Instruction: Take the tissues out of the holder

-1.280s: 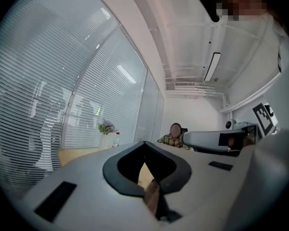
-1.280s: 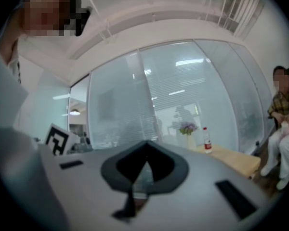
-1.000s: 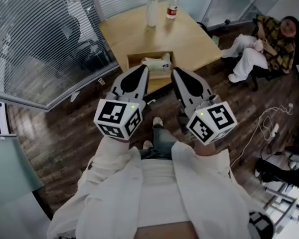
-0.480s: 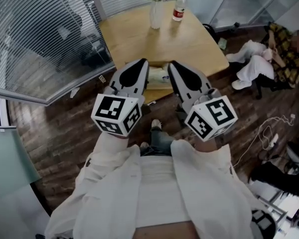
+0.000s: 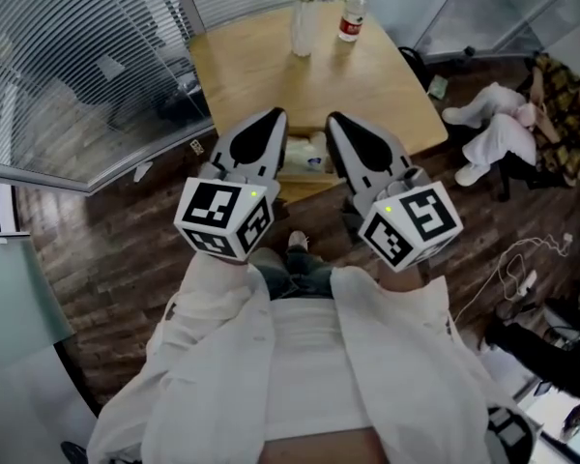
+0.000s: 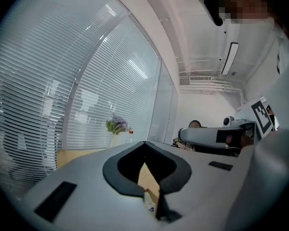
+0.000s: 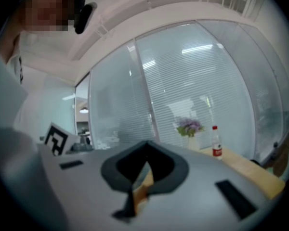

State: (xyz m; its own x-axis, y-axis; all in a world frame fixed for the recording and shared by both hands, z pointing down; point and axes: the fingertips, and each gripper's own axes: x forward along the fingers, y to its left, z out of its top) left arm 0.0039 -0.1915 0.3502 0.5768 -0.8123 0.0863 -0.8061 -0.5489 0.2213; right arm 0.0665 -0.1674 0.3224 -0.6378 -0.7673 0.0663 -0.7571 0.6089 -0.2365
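A wooden tissue holder (image 5: 305, 159) with white tissues (image 5: 315, 144) sits at the near edge of the light wood table (image 5: 261, 66). Only a strip of it shows between my two grippers in the head view. My left gripper (image 5: 276, 114) and right gripper (image 5: 333, 119) are held side by side above and short of the holder, touching nothing. Both are shut and empty: in the left gripper view the left gripper (image 6: 145, 143) has its jaws meeting at the tips, as does the right gripper (image 7: 147, 142) in the right gripper view.
At the table's far end stand a vase of purple flowers (image 5: 304, 13) and a red-capped bottle (image 5: 353, 13). Glass walls with blinds run behind and to the left. A seated person (image 5: 522, 124) is at the right, and a white cable (image 5: 522, 259) lies on the dark wood floor.
Both grippers have moved forward toward the table together, and they now cover most of the tissue holder in the head view. Their jaws stayed shut.
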